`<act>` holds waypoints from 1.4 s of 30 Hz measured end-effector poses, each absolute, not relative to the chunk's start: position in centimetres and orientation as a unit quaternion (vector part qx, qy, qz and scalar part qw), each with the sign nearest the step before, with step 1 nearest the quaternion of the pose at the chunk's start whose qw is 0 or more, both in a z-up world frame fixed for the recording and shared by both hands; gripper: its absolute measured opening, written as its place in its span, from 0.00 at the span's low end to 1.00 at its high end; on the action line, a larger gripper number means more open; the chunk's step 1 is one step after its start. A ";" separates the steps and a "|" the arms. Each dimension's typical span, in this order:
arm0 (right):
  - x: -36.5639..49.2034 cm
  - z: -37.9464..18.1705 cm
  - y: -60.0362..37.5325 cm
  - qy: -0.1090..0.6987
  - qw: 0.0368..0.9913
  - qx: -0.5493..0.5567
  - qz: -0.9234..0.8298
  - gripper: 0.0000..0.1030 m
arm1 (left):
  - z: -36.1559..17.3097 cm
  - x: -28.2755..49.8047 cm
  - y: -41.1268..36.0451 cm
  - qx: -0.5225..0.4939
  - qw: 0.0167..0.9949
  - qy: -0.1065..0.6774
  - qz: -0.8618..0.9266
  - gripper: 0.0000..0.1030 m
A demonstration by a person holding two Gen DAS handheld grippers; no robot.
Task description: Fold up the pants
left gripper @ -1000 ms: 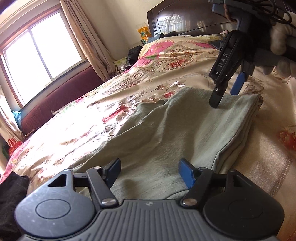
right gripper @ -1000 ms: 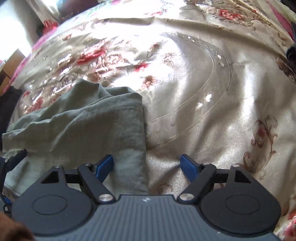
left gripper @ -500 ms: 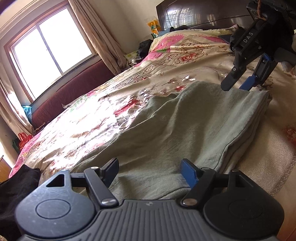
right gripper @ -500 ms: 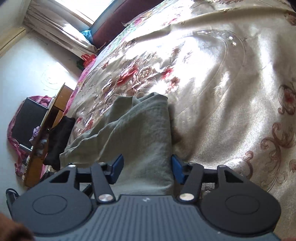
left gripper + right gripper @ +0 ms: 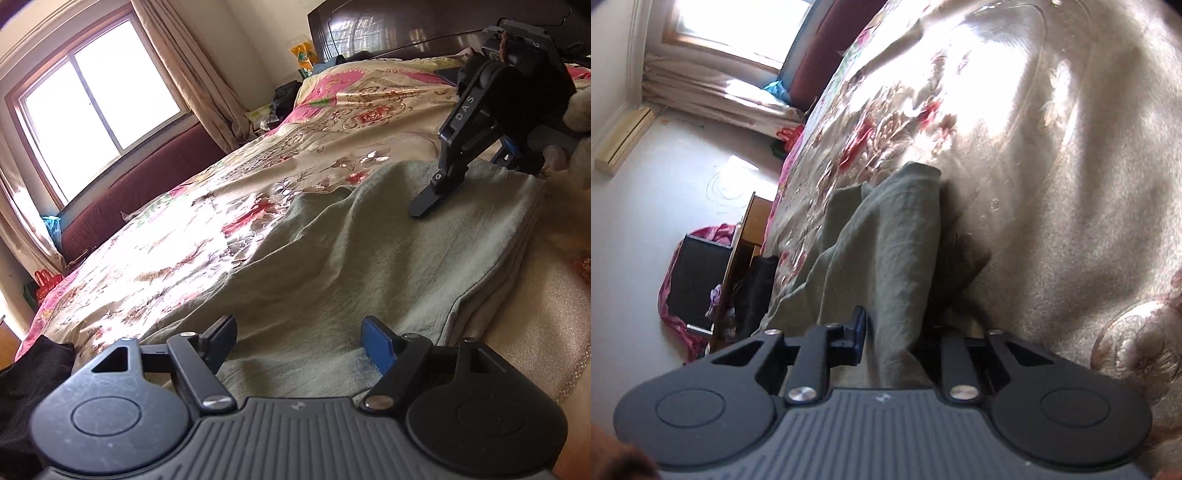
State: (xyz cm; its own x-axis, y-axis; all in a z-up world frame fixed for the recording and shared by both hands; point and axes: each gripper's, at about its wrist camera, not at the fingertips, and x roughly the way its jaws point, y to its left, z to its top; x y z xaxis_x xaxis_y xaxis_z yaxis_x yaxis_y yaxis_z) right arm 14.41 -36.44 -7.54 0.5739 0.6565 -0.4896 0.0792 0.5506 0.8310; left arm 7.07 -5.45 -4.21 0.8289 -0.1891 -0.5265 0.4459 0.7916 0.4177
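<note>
The right tongs (image 5: 892,334) have come down and closed on the pants (image 5: 369,258), soft and floppy on the bed (image 5: 166,258). The left tongs (image 5: 299,343) hang wide open, empty. Grab thick folded edges.

bedspread (image 5: 229,236) left of the pants (image 5: 369,258) is wide open; right gripper (image 5: 465,184) sits over the far end, headboard (image 5: 406,29) behind it.
</note>
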 end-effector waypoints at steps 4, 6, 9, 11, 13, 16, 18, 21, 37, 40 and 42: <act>12.6 -5.7 -36.0 0.394 0.786 0.446 0.167 0.04 | -3.9 7.2 -5.6 0.257 0.912 0.261 -0.186 0.84; 11.1 -4.3 -37.2 0.373 0.794 0.454 0.159 0.04 | -3.8 7.0 -6.1 0.244 0.909 0.269 -0.205 0.84; 9.1 -2.3 -38.7 0.364 0.805 0.447 0.141 0.04 | -3.6 6.1 -7.8 0.252 0.900 0.263 -0.237 0.84; 8.0 -1.3 -39.3 0.365 0.812 0.437 0.126 0.04 | -3.4 5.4 -9.3 0.255 0.893 0.264 -0.260 0.83; 7.1 -0.5 -39.9 0.369 0.814 0.436 0.111 0.04 | -3.4 4.7 -10.9 0.260 0.889 0.257 -0.277 0.83; 6.6 1.2 -40.0 0.368 0.822 0.425 0.093 0.04 | -3.0 3.7 -12.3 0.275 0.881 0.239 -0.300 0.83; 7.0 2.7 -39.5 0.375 0.831 0.402 0.082 0.04 | -2.6 3.8 -12.2 0.267 0.882 0.236 -0.309 0.84; 8.7 5.4 -36.9 0.387 0.847 0.357 0.078 0.04 | -1.8 5.1 -10.3 0.225 0.889 0.260 -0.303 0.84; 14.7 5.4 -7.4 0.451 0.862 -0.080 0.217 0.05 | 0.2 5.7 4.2 0.043 0.913 0.342 -0.216 0.84; 14.5 3.0 -6.0 0.479 0.842 -0.086 0.233 0.09 | 0.2 4.6 5.1 0.048 0.911 0.350 -0.210 0.84; 14.7 2.2 -6.0 0.496 0.831 -0.071 0.241 0.15 | 0.5 3.8 5.5 0.049 0.913 0.345 -0.210 0.84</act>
State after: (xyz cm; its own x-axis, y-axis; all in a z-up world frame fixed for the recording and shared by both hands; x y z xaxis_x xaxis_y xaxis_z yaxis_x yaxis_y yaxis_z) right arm 14.74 -6.02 2.19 0.3918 0.3300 -0.8588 -0.4699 0.8743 0.1215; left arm 3.79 5.52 0.47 0.6729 -0.3502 -0.6516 0.4181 0.9067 -0.0555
